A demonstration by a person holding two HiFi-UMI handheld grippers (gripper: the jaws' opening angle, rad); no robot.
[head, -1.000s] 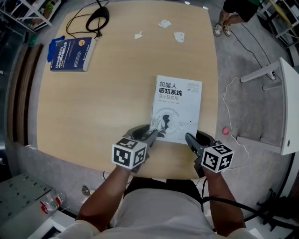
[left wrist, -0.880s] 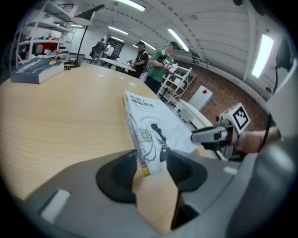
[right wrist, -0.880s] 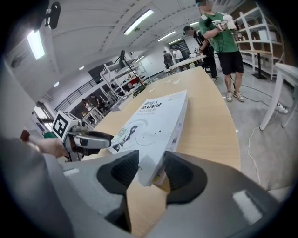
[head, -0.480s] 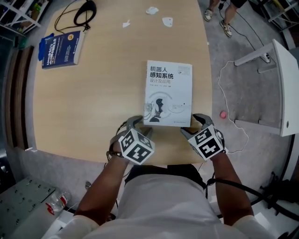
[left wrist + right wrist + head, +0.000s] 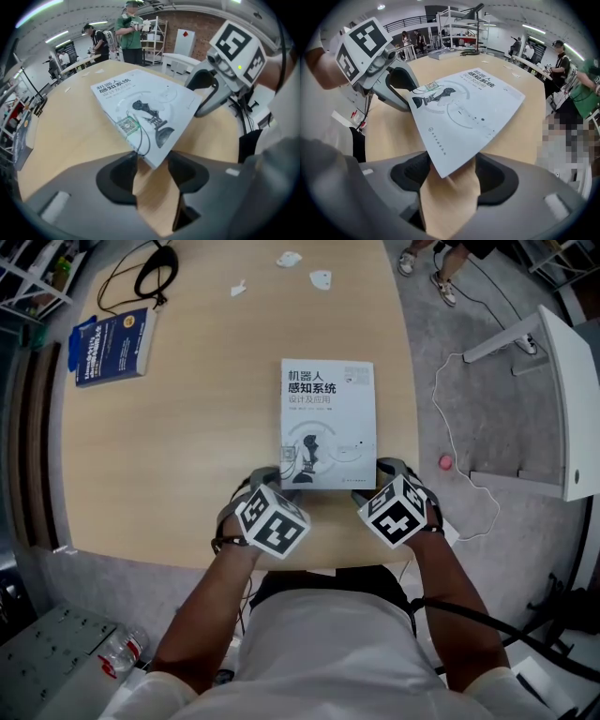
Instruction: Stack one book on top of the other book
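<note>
While the white book [image 5: 328, 423] lies flat on the table [image 5: 187, 456], its near-left corner sits between the parted jaws of the left gripper [image 5: 152, 161]; its near-right corner between those of the right gripper [image 5: 449, 169]; both have just been opening; the blue book [image 5: 111, 345] lies well apart.

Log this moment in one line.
left gripper: open, just closing, white book corner between; right gripper: just opened, other corner between; blue book: untouched, far-left

The near book [image 5: 328, 423] lies on the table [image 5: 169, 456], straight before me. My left gripper [image 5: 152, 160], jaws just opened, straddles its 7 o'clock corner. My right gripper [image 5: 453, 163], likewise, straddles its 5 o'clock corner. The far book [image 5: 111, 345] lies well apart at 10 o'clock, and paper scraps [image 5: 319, 279] at 12.
</note>
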